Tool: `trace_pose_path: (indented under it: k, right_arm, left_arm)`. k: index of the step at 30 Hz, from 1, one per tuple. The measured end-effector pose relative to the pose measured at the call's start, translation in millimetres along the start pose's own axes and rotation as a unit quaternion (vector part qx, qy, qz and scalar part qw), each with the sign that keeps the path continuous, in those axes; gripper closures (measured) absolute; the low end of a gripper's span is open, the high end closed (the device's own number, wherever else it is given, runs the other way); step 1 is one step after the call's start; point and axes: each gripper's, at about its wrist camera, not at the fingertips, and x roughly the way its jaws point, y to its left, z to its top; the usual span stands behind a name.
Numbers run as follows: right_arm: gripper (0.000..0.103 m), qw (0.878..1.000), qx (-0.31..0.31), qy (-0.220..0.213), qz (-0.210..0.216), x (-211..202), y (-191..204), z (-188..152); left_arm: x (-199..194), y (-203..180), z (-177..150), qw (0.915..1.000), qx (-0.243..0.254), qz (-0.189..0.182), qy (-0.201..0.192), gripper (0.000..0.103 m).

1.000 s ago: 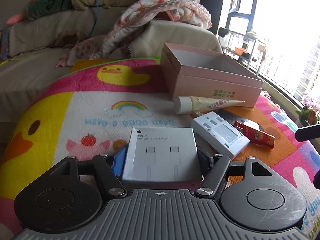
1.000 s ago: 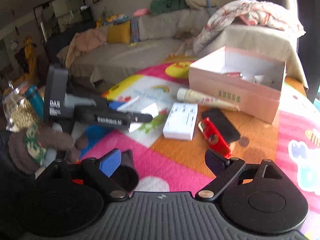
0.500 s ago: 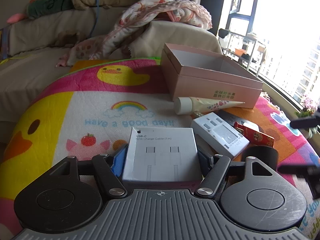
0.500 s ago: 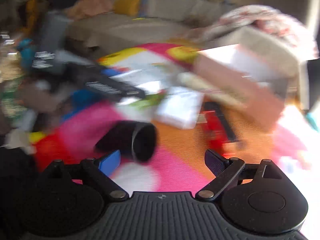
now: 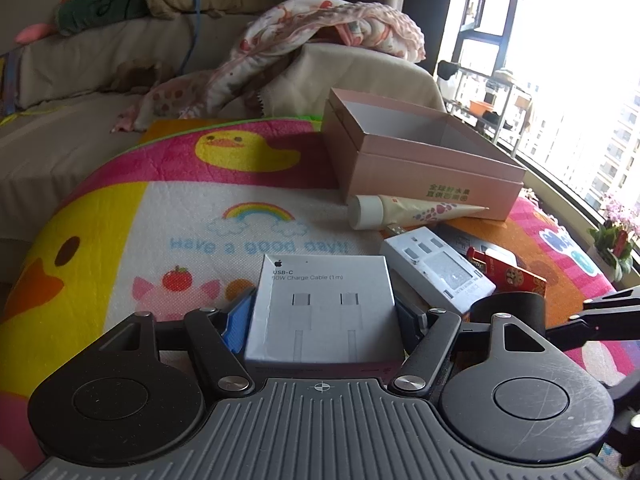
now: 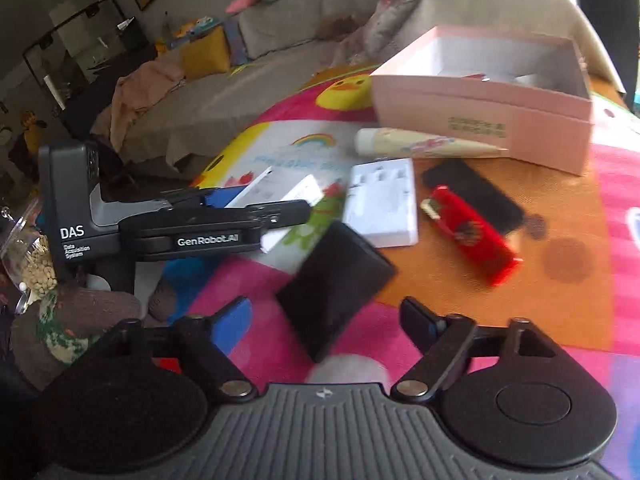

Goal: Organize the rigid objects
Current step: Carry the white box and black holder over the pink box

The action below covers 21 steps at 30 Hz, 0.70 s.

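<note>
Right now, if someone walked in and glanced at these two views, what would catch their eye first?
Probably the white USB-C cable box, clamped in the left hand-held gripper over the bright duck-and-rainbow mat. Next, the open pink box at the mat's far side, with a cream tube lying along its front. In the right view, a black cylinder sits between the open fingers of the right hand-held gripper, whose jaws have just been closing.
</note>
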Motion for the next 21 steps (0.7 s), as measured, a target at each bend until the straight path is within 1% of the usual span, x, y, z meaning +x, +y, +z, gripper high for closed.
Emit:
trace_pose_path:
  k: [2,4,5,8,12,15,17,18,19,21]
  right_arm:
    - [0.031,0.999,-0.006,-0.017,-0.027,7,9,3]
    - [0.035,0.997,-0.023,-0.027,-0.062,16,12,7]
    - [0.035,0.996,-0.033,-0.03,-0.073,18,13,7]
    - [0.036,0.993,-0.056,-0.037,-0.095,11,9,4]
    - [0.036,0.985,-0.101,-0.039,-0.137,-3,-6,-7]
    - [0.035,0.979,-0.109,-0.038,-0.17,-15,-20,-15]
    - [0.032,0.973,-0.108,-0.045,-0.199,-23,-30,-19]
    - [0.032,0.972,-0.1,-0.047,-0.207,-28,-35,-20]
    - [0.032,0.974,-0.088,-0.05,-0.202,-32,-39,-20]
    - [0.032,0.981,-0.062,-0.057,-0.175,-37,-44,-17]
  left_arm:
    - [-1,3,0,0.9999,-0.01,-0.006,-0.003,0.028]
    - [-2,5,-1,0.9998,-0.018,-0.01,-0.005,0.028]
    - [-2,6,-1,0.9997,-0.021,-0.012,-0.006,0.028]
    - [-2,7,-1,0.9996,-0.025,-0.015,-0.007,0.028]
    - [-2,6,-1,0.9996,-0.024,-0.014,-0.007,0.028]
    - [-2,6,-2,0.9997,-0.021,-0.011,-0.006,0.028]
    - [-2,6,-2,0.9997,-0.019,-0.01,-0.006,0.028]
    - [-2,5,-2,0.9998,-0.019,-0.009,-0.006,0.028]
    - [-2,6,-2,0.9998,-0.019,-0.009,-0.006,0.028]
    - [-2,3,-2,0.9998,-0.016,-0.006,-0.005,0.028]
